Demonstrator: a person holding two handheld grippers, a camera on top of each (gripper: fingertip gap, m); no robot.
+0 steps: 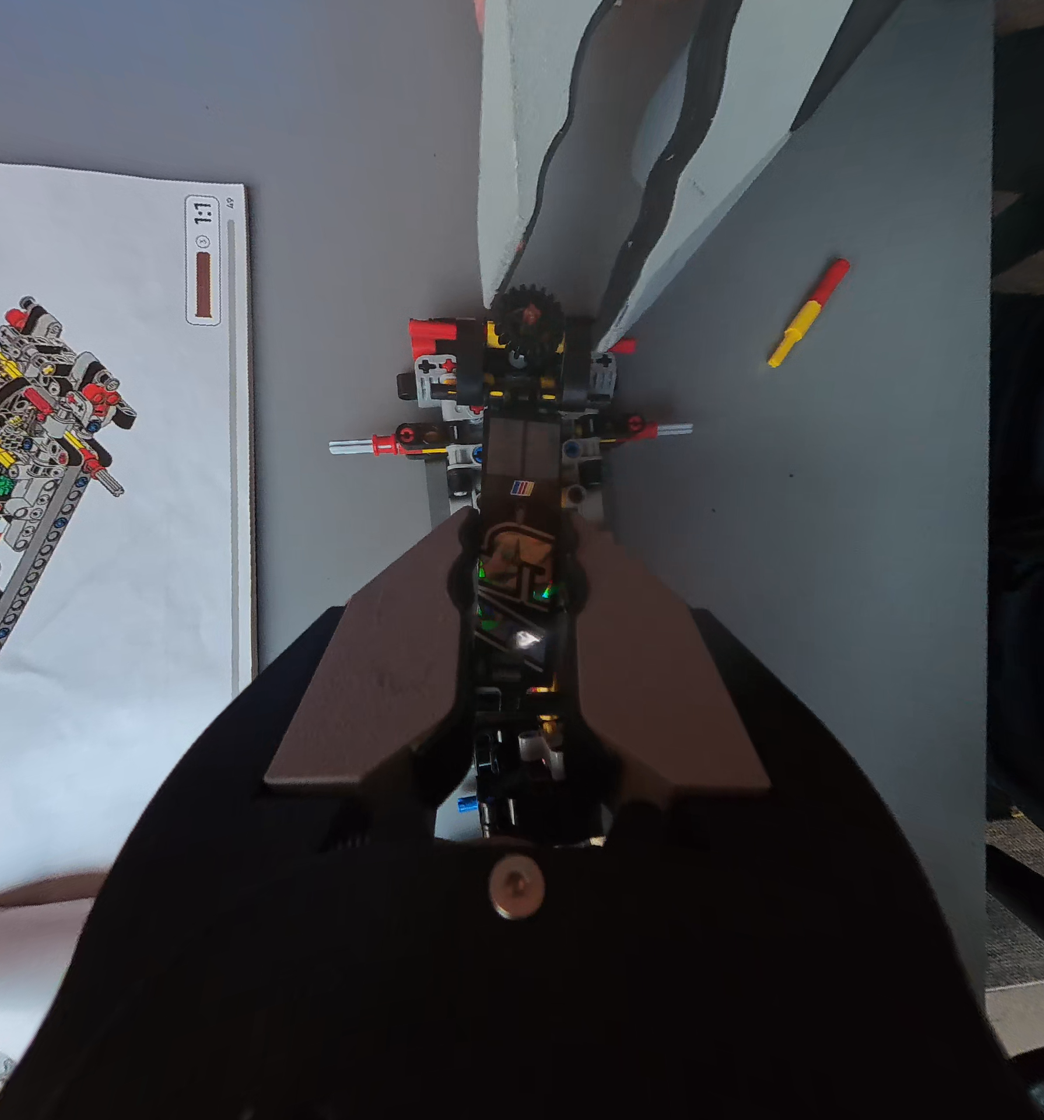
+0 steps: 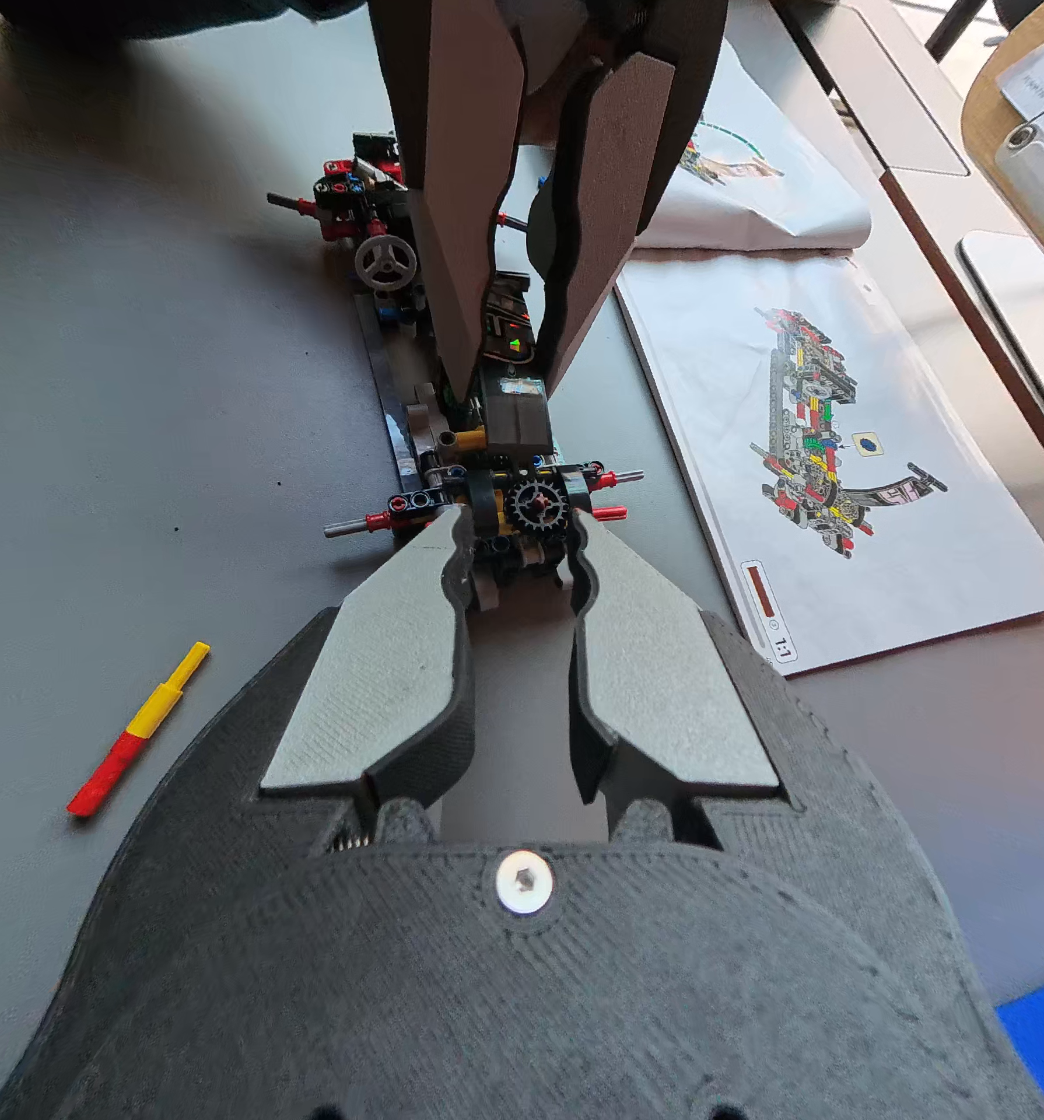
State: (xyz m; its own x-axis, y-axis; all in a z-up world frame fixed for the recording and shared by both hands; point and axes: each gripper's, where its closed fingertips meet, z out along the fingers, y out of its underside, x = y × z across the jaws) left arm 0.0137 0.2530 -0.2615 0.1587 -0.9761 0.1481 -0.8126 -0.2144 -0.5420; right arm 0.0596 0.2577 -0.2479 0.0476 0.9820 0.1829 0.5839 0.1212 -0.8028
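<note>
Left wrist view: left gripper (image 1: 522, 545) is clamped across the dark body panel of the brick-built car chassis (image 1: 522, 460), which lies on the grey table (image 1: 810, 545). The right gripper (image 2: 516, 533) brackets the chassis nose at the black gear (image 2: 541, 502); whether its pads press cannot be told. Risk: opposed pulls could pop a joint or bend the protruding axles. A red-and-yellow pin (image 2: 138, 727) lies well apart, and an instruction booklet (image 2: 871, 424) beside the chassis. Undersides and rear are hidden.
</note>
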